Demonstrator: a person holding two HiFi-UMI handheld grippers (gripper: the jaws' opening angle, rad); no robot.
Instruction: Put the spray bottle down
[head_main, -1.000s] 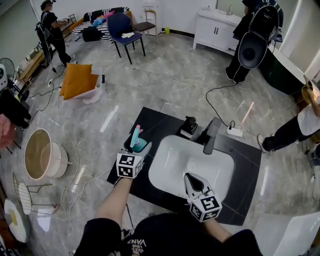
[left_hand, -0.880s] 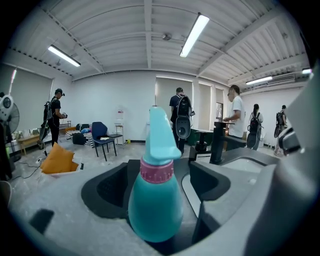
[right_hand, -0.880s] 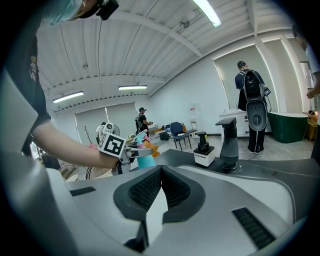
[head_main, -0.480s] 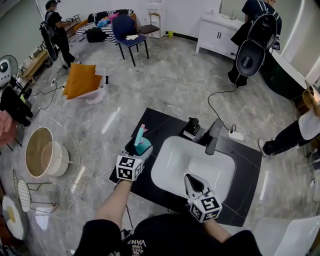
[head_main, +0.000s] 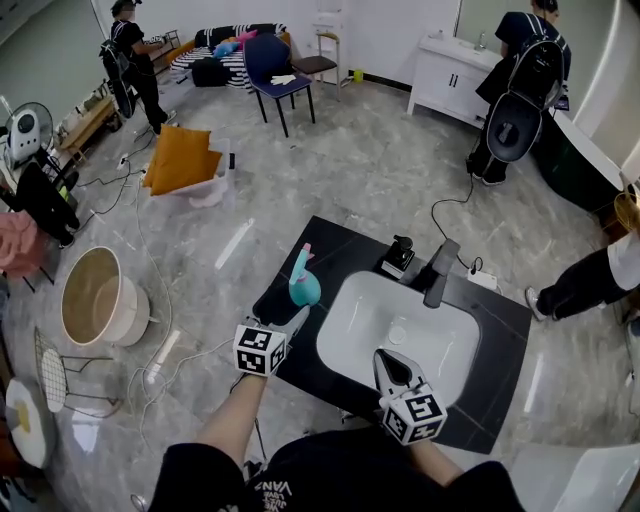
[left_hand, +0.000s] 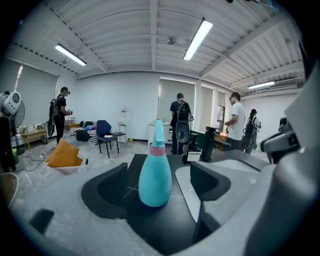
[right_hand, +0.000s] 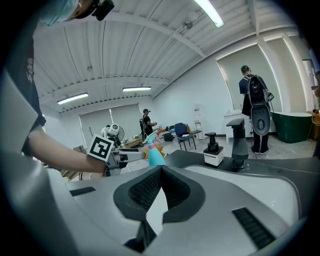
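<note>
One spray bottle stands upright before parted left tongs; right tongs closed.

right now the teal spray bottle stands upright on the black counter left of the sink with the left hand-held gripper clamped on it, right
Not clamped. The left gripper view shows the left hand-held gripper open, jaws clear of the spray bottle, which stands upright on the counter left of the sink.
</note>
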